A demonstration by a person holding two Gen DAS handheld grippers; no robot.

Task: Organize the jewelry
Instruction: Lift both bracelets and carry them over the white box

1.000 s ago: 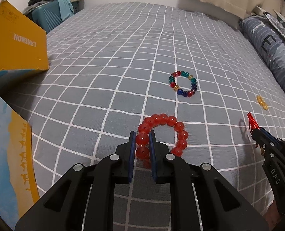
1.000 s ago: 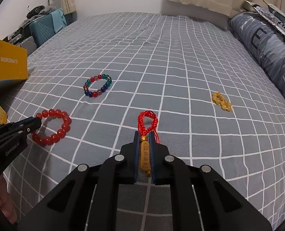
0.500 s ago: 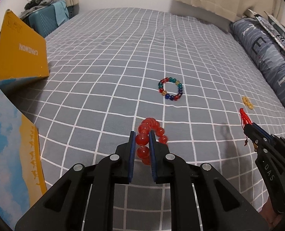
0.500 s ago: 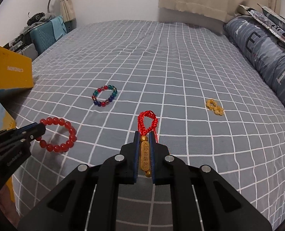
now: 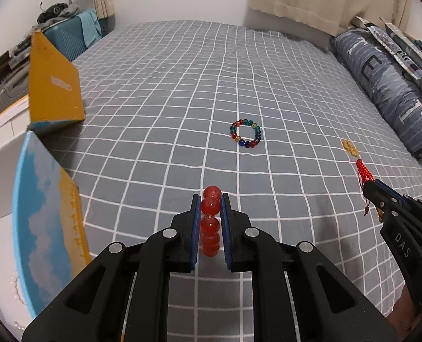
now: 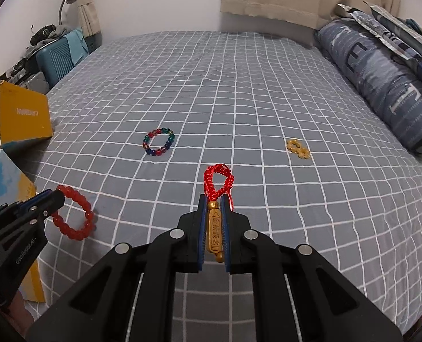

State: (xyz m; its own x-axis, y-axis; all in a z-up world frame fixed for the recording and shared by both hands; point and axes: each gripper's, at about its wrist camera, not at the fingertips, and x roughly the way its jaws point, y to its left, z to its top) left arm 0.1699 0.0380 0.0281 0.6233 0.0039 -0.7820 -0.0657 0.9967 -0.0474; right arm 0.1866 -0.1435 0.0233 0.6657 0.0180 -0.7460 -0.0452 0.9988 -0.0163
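My left gripper (image 5: 210,202) is shut on a red bead bracelet (image 5: 210,222) and holds it off the bed; the bracelet hangs as a ring in the right wrist view (image 6: 74,216). My right gripper (image 6: 213,202) is shut on a gold charm with a red braided cord (image 6: 215,228), also lifted; its cord shows in the left wrist view (image 5: 363,172). A multicolour bead bracelet (image 5: 245,133) lies on the grey checked bedspread (image 5: 182,99) mid-bed. A small yellow bead piece (image 6: 298,148) lies to the right.
An open box with a yellow lid (image 5: 52,85) and a blue-and-yellow printed wall (image 5: 45,213) stands at the left edge of the bed. Blue pillows (image 5: 387,85) lie along the right. A teal suitcase (image 5: 68,35) stands beyond the bed's far left.
Both grippers have risen from the bed with their loads. The red bead bracelet left the bedspread and now hangs edge-on from my left gripper.
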